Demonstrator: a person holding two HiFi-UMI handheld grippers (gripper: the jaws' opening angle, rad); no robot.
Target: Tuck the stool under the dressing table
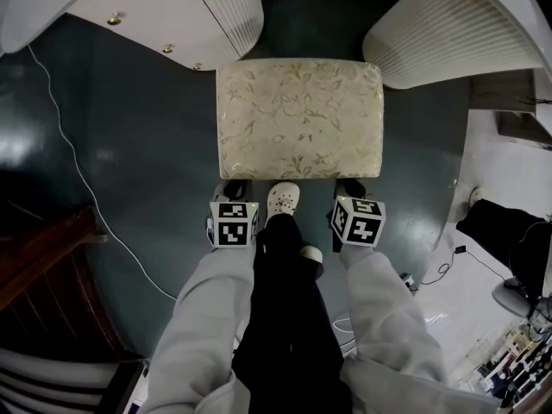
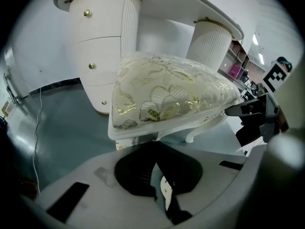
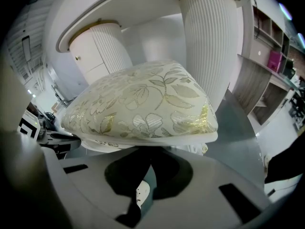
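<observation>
**Stool, cream floral cushion on white frame (image 1: 299, 119), sitting at mouth of white dressing table (image 1: 231, 7)**

A person is standing just behind the stool, holding the left gripper (image 1: 231, 192) and right gripper (image 1: 349, 190) at its near rim, one toward each corner, probably so a push is running straight. Both pairs of jaws are pressing fully together, gripping nothing, apparently serving as blunt pushers. The stool is resting on the dark teal floor (image 1: 129, 136), its far edge just entering between the ribbed pedestals.
</observation>
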